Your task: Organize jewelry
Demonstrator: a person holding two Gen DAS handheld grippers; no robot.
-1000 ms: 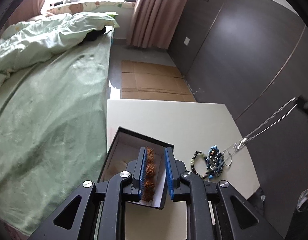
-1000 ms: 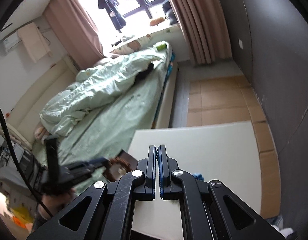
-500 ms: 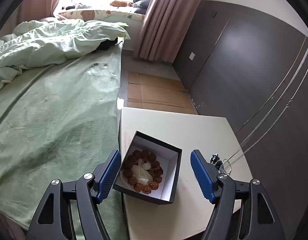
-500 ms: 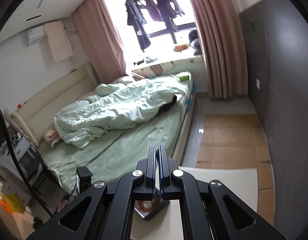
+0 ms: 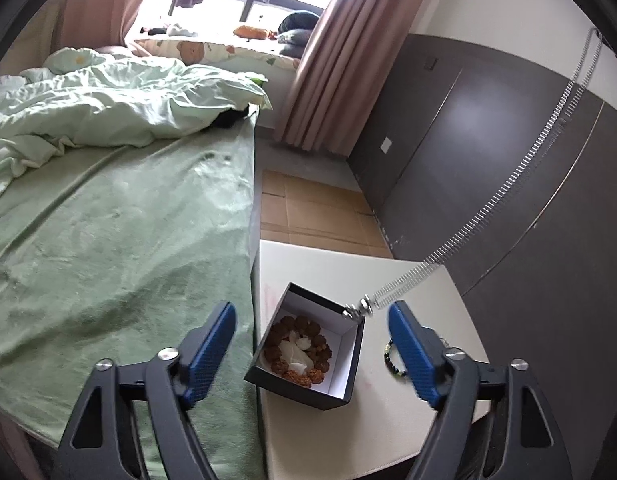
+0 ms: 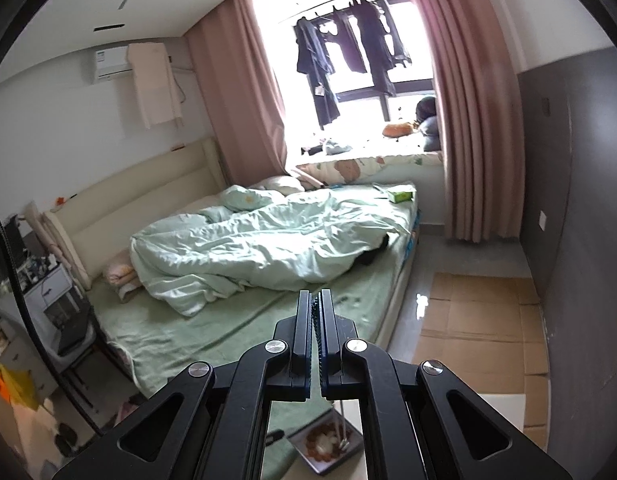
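Note:
A black box (image 5: 348, 364) with a white lining stands on the white table (image 5: 328, 268), holding a brown bead bracelet (image 5: 298, 350). My left gripper (image 5: 310, 350) is open and empty above the box. My right gripper (image 6: 316, 308) is shut on a silver chain (image 5: 508, 184) held high; the chain hangs down with its lower end (image 5: 358, 309) at the box's far right rim. The box (image 6: 322, 446) also shows far below in the right wrist view. A dark bead bracelet (image 5: 390, 360) lies on the table right of the box.
A bed with a green cover (image 5: 120, 232) adjoins the table's left edge. Dark wardrobe panels (image 5: 488, 152) stand to the right. Flattened cardboard (image 5: 308, 212) lies on the floor beyond the table.
My left gripper let go of the brown bracelet into the box, opened wide and rose. My right gripper lifted the silver chain high and carried its end over to the box.

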